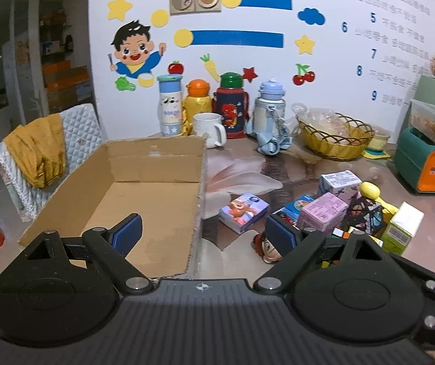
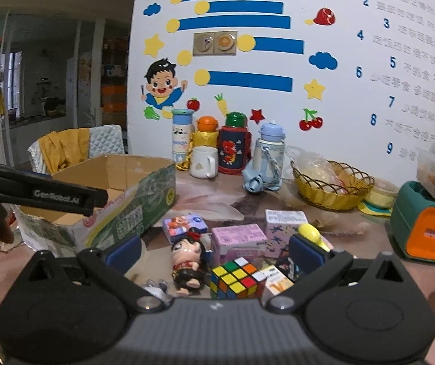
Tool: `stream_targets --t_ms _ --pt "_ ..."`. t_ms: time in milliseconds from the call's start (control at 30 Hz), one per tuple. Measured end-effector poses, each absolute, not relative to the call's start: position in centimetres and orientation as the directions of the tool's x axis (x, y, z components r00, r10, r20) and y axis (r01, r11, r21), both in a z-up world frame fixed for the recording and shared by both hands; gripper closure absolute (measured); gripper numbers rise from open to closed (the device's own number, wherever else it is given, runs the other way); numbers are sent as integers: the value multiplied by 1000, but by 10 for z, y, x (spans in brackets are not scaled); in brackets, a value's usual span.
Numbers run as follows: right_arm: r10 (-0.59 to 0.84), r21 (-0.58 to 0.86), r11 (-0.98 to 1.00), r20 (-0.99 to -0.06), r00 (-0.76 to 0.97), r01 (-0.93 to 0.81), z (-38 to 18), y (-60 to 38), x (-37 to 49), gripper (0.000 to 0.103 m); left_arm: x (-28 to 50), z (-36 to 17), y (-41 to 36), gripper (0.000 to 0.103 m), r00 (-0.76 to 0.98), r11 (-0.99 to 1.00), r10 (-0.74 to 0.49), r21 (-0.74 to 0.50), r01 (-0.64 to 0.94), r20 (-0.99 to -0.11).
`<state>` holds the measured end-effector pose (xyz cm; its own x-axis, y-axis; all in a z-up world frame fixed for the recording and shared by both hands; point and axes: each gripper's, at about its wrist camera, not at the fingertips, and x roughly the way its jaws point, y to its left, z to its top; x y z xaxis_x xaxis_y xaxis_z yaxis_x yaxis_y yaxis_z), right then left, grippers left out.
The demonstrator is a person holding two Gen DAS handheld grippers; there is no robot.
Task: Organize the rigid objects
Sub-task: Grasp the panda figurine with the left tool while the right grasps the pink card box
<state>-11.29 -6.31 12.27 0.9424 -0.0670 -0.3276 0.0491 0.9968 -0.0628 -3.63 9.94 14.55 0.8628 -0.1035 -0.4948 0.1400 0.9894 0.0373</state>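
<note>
Right wrist view: the right hand-held gripper (image 2: pixel 214 251) hangs spread and empty over a cube (image 2: pixel 235 277) and doll (image 2: pixel 188 266); pink cartons (image 2: pixel 238 240) lie just beyond; the left hand-held gripper (image 1: pixel 202 233), also spread and empty, straddles the wall of the box (image 1: pixel 144 188) on the desk (image 1: pixel 296 164); bottles (image 1: pixel 231 106) line the wall.

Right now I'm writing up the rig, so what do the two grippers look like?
Both the left gripper and right gripper are matte black, with ribbed bodies, round pivot housings, silver rivets and blue ribbed pads. One arm reads GenRobot.AI in white.
</note>
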Motion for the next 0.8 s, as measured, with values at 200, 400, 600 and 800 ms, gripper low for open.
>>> stream_targets --t_ms 200,400,600,800 --pt "-103 -55 995 -375 922 88 111 -73 -114 1 -44 143 96 0 865 977 -171 35 212 -471" --pt "-144 -26 989 -449 882 148 93 -91 -115 1 -57 135 84 0 840 938 -298 24 346 -454" --pt "-170 5 979 -529 831 203 74 -112 -110 1 -65 110 60 0 773 893 -367 36 448 -517" --pt "-157 66 969 -578 801 238 59 -131 -99 8 -60 71 48 0 768 898 -285 120 423 -574"
